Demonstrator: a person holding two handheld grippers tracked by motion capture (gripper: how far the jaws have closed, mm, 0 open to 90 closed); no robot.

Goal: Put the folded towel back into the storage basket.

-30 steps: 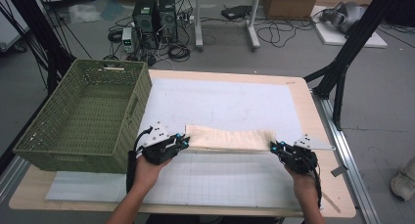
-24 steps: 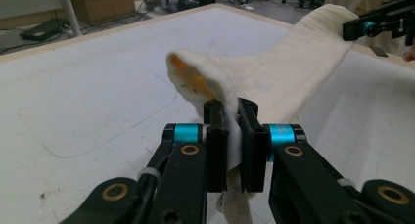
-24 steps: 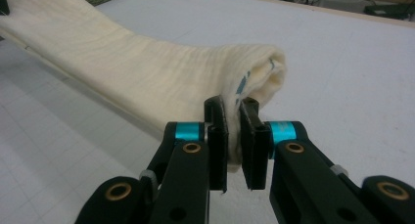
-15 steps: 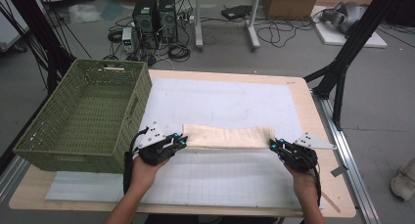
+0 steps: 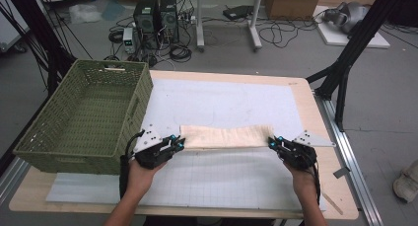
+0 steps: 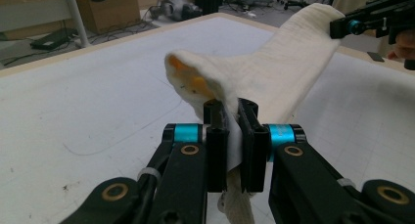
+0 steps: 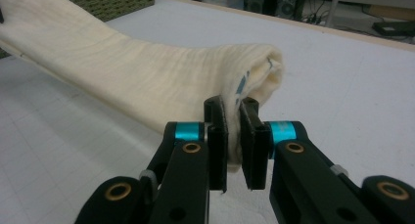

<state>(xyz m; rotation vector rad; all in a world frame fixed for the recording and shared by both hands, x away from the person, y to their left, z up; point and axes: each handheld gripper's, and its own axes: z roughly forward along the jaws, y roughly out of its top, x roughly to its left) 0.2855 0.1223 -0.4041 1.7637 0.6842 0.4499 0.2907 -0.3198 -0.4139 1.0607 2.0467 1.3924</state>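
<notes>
At your far left the green woven plastic basket (image 5: 84,112) stands on the table's left side. Just beside it, your left gripper (image 5: 176,143) is clamped on the left end of the cream folded cloth (image 5: 226,136), which stretches across the white mat (image 5: 222,100). Your right gripper (image 5: 274,143) pinches the cloth's right end, jaws closed on the fabric.

Both grippers are clamping the cream cloth (image 5: 226,136), left gripper (image 5: 178,143) and right gripper (image 5: 272,142) stretching it beside the green basket (image 5: 84,112).
</notes>
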